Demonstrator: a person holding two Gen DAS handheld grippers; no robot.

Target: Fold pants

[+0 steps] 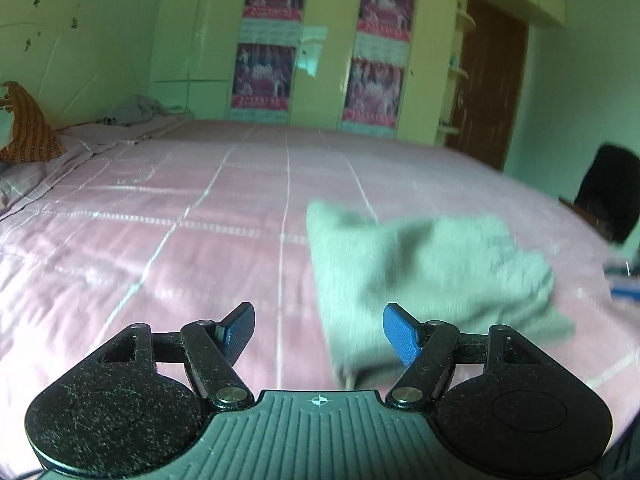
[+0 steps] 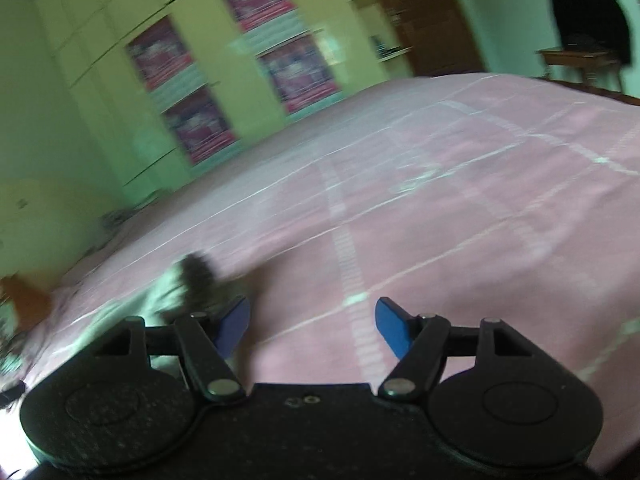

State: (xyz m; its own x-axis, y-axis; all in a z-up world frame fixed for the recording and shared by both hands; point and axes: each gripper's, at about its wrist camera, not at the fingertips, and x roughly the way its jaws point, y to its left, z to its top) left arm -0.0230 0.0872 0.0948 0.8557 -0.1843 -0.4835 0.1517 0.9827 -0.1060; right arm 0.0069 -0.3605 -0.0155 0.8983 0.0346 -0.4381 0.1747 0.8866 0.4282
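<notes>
Both grippers, left gripper (image 1: pixel 319 330) and right gripper (image 2: pixel 313 326), gape empty above the pink checked bed (image 1: pixel 160 240); folded grey-green pants (image 1: pixel 432 272) lie at two o'clock, apparently finished.

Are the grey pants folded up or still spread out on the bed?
Folded. The pants lie as one compact, roughly square bundle on the pink bed, no legs stretched out. The picture is blurred, so how neat the fold is I cannot tell.
</notes>
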